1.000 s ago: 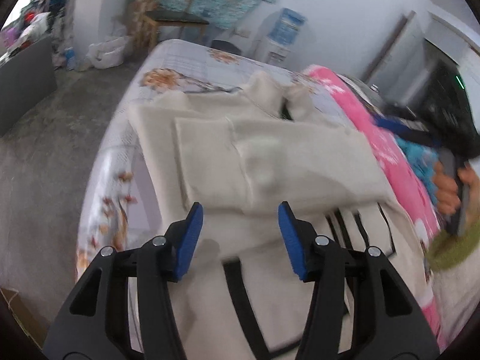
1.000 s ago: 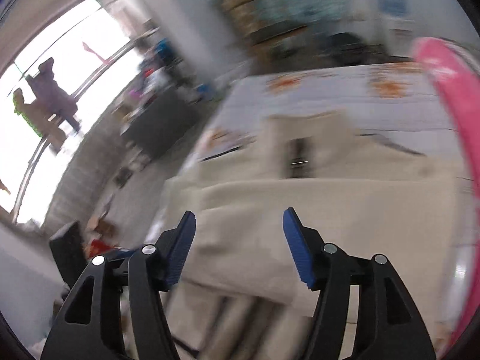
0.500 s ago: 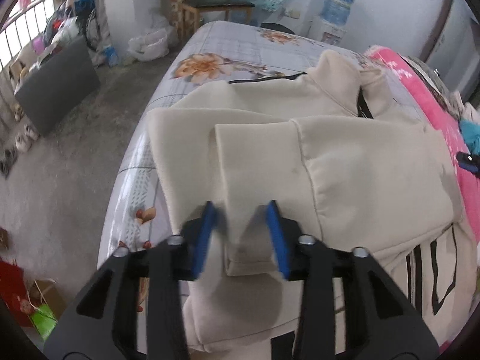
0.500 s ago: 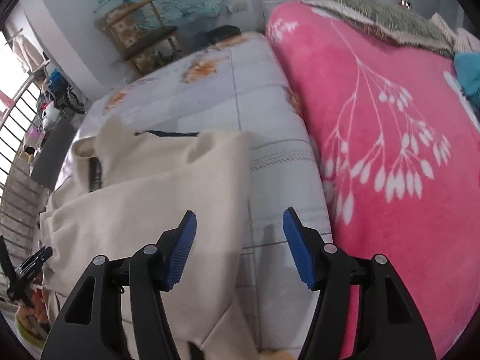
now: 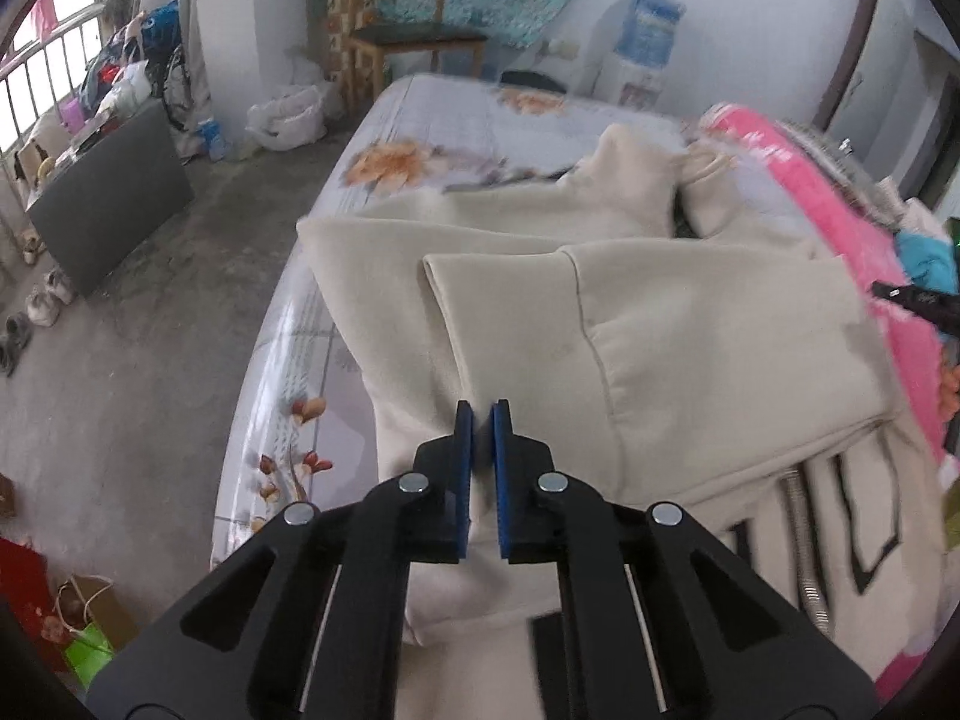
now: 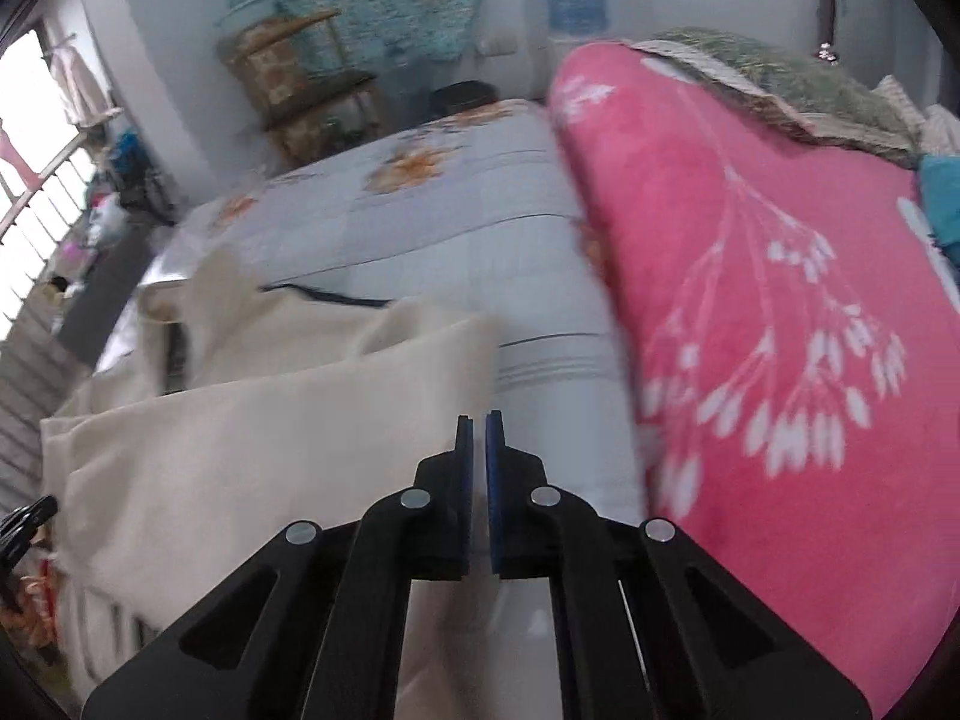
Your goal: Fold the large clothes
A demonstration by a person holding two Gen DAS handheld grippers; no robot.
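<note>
left wrist view, nearest first: the left gripper (image 5: 481, 414) has its blue pads pinched together on a fold of the cream sweatshirt (image 5: 690, 324), at the lower edge of a sleeve that lies folded across the body. beyond the pads the sweatshirt spreads over the bed (image 5: 444, 120), collar toward the far end, black printed lines showing on its near right part. past it lie the floral sheet, then a wooden chair (image 5: 414, 36) and a water dispenser (image 5: 645, 54) by the wall.

in the right wrist view the right gripper (image 6: 478, 429) is likewise closed; cream cloth runs under its pads at the sweatshirt's right edge, so it seems to be gripping that edge, though blur makes the bite hard to judge. just beside it rises a pink blanket (image 6: 780, 300).

judging from this, the next fold would bring the bottom up toward the collar. risks: if the right gripper holds only a thin layer, the cloth could slip out mid-lift and leave the fold skewed; uneven lifting by the two hands would drag the folded sleeve open; and the hem could snag on the pink blanket so close alongside.
</note>
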